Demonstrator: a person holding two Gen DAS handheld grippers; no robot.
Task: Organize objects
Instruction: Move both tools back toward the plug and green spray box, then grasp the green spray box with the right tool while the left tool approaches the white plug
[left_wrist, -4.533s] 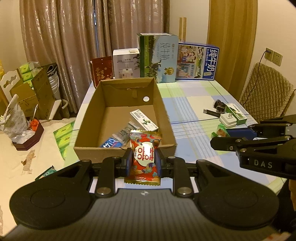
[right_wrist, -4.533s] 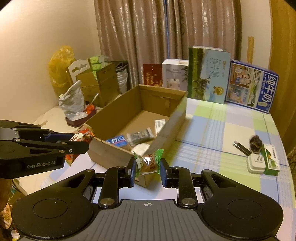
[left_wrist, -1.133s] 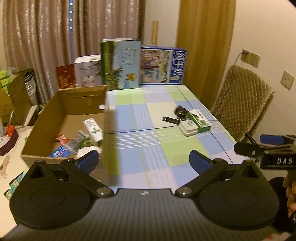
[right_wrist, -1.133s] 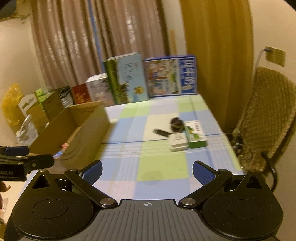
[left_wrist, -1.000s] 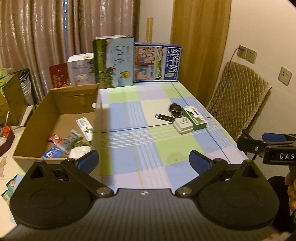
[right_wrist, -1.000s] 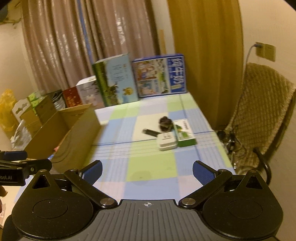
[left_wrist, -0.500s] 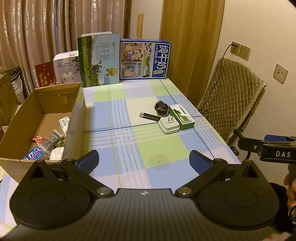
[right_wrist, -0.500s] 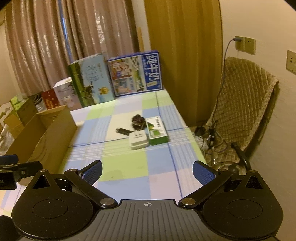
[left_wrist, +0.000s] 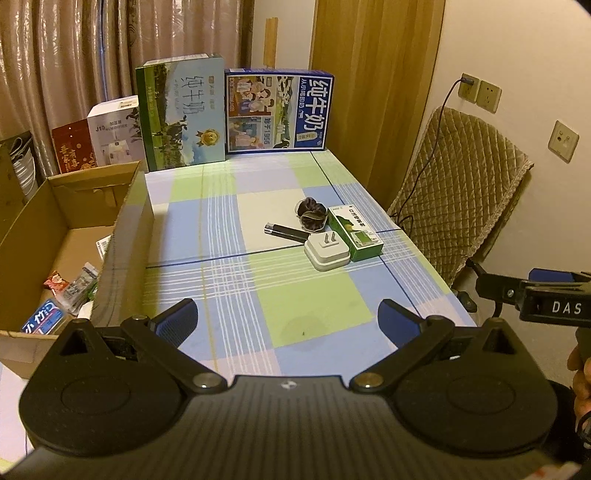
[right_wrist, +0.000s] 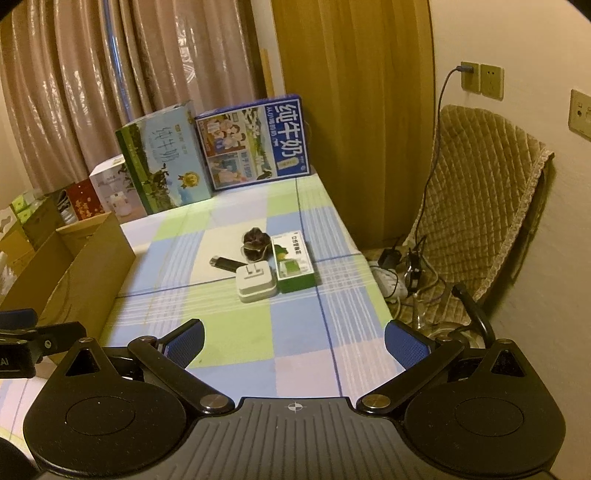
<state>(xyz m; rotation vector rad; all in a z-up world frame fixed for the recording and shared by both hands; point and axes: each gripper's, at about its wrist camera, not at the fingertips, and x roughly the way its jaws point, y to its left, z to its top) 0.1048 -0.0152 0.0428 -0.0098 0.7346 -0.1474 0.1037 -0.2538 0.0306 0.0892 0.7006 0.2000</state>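
Checked tablecloth: white plug adapter, green box touching. Cardboard box left. Curtains behind. Left gripper, right gripper: fingers wide, empty.

The cardboard box is cut off at the left edge, its packets partly hidden.

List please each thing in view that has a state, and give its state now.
left gripper: open, empty
right gripper: open, empty
cardboard box: open on top, snack packets inside
white plug adapter: unplugged, prongs up
green box: closed, lying flat
wall cable: plugged in
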